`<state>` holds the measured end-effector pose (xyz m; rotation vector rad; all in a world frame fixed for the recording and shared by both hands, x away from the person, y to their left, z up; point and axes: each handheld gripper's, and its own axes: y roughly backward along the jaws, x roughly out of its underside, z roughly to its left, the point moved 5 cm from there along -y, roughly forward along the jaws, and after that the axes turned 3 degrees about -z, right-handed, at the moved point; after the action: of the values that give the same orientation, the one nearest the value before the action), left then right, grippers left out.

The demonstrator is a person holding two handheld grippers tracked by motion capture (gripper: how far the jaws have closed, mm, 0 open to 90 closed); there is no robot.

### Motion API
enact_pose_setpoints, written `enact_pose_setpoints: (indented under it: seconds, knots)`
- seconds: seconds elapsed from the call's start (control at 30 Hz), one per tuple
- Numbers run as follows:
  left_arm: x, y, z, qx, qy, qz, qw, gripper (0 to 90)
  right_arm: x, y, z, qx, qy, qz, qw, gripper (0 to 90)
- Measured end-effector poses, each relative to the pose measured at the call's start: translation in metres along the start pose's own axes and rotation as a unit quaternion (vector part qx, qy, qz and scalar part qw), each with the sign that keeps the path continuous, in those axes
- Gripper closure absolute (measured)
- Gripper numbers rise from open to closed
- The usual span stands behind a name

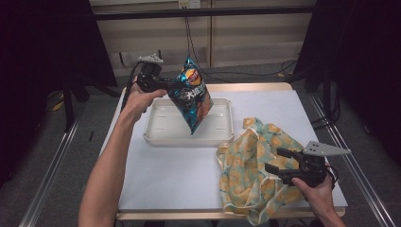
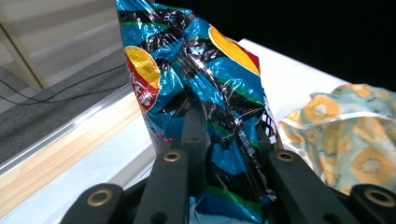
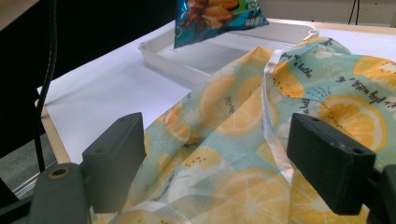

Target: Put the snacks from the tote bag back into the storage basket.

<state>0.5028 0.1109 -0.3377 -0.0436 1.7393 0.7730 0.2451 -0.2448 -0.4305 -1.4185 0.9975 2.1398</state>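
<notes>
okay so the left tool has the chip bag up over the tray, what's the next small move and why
Probably carry the chip bag toward the orange-print cloth bag. The left tool is shut on it, above the white tray, while the right tool stands open over the cloth, gripping nothing.

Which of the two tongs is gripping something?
The left tongs, clamped on the blue crisp bag above the tray; the right tongs gape open.

The white tray (image 1: 156,135) stands on the white table (image 1: 165,175), near its far edge (wood trim visible along the rim). Black cables (image 1: 208,73) lie on the grey floor (image 1: 66,156) behind the table, w/ metal rails at both sides.
</notes>
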Motion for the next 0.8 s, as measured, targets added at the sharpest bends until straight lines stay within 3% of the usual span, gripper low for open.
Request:
enact_pose_setpoints:
  seconds: [0.1,0.4,0.53,0.67,0.8]
  knots:
    - [0.005,-0.007,0.004,-0.007,-0.002,0.017,0.9998,76.4,0.001,0.000,0.000,0.001,0.000,0.001,1.0000,18.4]
    - [0.012,-0.023,0.009,-0.004,0.013,0.021,0.9997,75.8,0.004,-0.003,0.000,0.001,0.003,0.006,1.0000,18.7]
    - [0.020,-0.036,0.012,-0.010,0.014,0.041,0.9990,75.5,0.006,-0.004,-0.001,-0.001,0.004,0.010,0.9999,18.8]
    - [0.022,-0.043,0.017,0.000,0.022,0.034,0.9992,75.3,0.006,-0.003,-0.001,-0.003,0.005,0.011,0.9999,18.8]
    - [0.024,-0.044,0.021,-0.009,0.026,0.038,0.9989,75.1,0.006,-0.003,-0.001,-0.005,0.003,0.013,0.9999,18.9]
